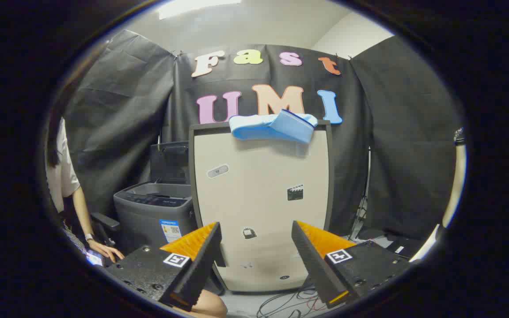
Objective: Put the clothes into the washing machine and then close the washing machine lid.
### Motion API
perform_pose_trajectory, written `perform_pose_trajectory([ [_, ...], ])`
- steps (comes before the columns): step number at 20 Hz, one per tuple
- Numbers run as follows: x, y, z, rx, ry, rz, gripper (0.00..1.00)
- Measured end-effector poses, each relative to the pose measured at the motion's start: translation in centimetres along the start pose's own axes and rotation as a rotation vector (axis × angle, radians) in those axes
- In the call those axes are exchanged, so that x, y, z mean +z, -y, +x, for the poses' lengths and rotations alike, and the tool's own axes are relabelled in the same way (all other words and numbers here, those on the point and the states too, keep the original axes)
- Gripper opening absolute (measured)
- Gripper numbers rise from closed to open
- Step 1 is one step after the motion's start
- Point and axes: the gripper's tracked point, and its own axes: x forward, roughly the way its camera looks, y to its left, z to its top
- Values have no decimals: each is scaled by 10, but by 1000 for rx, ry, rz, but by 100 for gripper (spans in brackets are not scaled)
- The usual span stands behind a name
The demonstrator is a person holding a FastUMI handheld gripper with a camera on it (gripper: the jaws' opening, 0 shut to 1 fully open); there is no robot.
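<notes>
A: Gripper [256, 247] is open, fingers spread wide, nothing between them. It's aimed at the beige upright panel [261, 198], well short of it.

B: Where's the clothing?

A: Blue cloth [274, 126] draped over the panel's top edge, well beyond the fingers and above them. Washing machine [155, 216] sits behind the panel to one side, lid [169, 162] up.

B: Handling?

A: Looks light and limp. It'll sag and trail once lifted, may snag on the edge. A single layer could slip out of the grip.

B: Grip point?

A: Likely the thick folded part hanging over the front. Pinch several layers, lift clear of the edge first.
</notes>
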Motion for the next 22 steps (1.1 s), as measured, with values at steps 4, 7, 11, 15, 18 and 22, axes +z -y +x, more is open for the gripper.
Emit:
perform_pose_trajectory([
  [4, 0, 2, 1, -8, -1, -1, 97],
  [7, 0, 7, 7, -36, -6, -17, 97],
  [11, 29, 2, 22, -51, 34, -5, 97],
  [15, 95, -7, 35, -52, 104, -50, 97],
  [18, 145, -13, 46, -67, 123, -71, 97],
  [22, 216, -25, 66, -77, 144, -85, 97],
])
